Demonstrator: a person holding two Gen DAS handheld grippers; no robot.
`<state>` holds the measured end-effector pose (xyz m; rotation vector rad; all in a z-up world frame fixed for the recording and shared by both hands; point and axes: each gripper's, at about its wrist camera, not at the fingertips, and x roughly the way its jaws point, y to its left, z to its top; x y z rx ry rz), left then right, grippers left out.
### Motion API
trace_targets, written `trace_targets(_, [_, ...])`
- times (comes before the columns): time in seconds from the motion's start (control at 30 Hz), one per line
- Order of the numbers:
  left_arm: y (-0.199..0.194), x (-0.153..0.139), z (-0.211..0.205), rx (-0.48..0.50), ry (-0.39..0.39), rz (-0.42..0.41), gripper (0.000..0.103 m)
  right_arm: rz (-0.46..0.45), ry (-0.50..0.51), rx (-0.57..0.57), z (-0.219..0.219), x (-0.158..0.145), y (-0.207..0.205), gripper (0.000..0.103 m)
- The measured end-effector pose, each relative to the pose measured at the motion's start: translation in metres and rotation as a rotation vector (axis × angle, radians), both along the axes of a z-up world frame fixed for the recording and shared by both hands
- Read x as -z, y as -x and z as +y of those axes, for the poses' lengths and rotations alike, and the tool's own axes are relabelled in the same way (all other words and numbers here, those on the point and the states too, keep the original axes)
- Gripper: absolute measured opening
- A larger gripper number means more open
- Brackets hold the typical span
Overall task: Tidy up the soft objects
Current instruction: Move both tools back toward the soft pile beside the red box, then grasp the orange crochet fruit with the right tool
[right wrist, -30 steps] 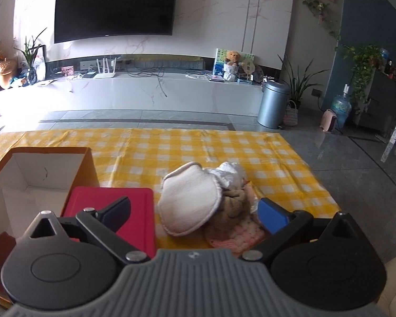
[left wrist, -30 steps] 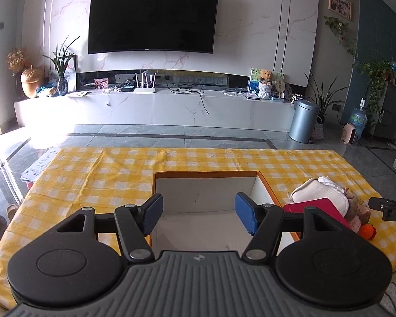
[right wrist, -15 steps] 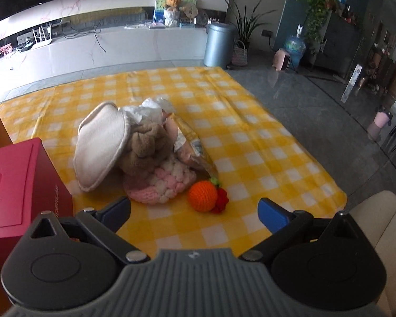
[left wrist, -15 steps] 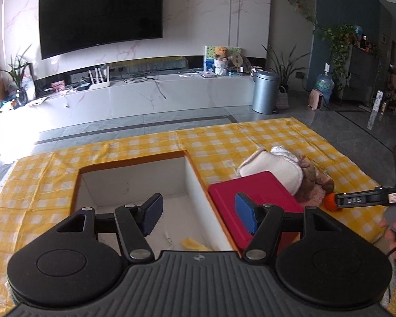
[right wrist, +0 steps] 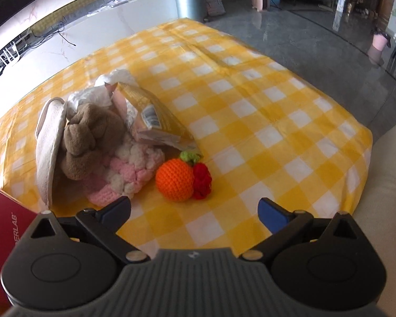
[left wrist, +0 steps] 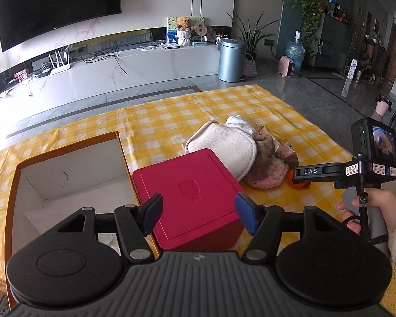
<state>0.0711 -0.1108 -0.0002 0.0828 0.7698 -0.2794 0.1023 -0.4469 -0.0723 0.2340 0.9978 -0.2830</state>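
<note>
Best to ease the wide-open right gripper (right wrist: pixel 194 211) straight onto the near orange knit ball (right wrist: pixel 174 180), probably clear of the pink yarn (right wrist: pixel 124 177), left gripper (left wrist: pixel 198 215) open, empty.

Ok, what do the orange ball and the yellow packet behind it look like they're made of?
The orange ball looks like crocheted yarn, matte: rows of small loop stitches show, with a red knitted berry attached. The yellow packet seems to be glossy plastic film: it creases sharply, catches light and carries a printed barcode.
</note>
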Motion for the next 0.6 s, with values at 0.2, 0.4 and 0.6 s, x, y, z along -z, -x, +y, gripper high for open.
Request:
trace_targets(0.2, [0.005, 0.0, -0.003, -0.007, -0.008, 0.024, 0.074, -0.01, 0.105, -0.104, 0.012, 0.006, -0.02, 0.091])
trace_targets(0.4, [0.006, -0.007, -0.003, 0.025, 0.049, 0.088, 0.074, 0.09, 0.06, -0.116, 0.006, 0.027, -0.032, 0.065])
trace_targets(0.6, [0.012, -0.004, -0.008, 0.03, 0.025, 0.106, 0.074, 0.079, 0.034, -0.094, -0.001, 0.028, -0.028, 0.047])
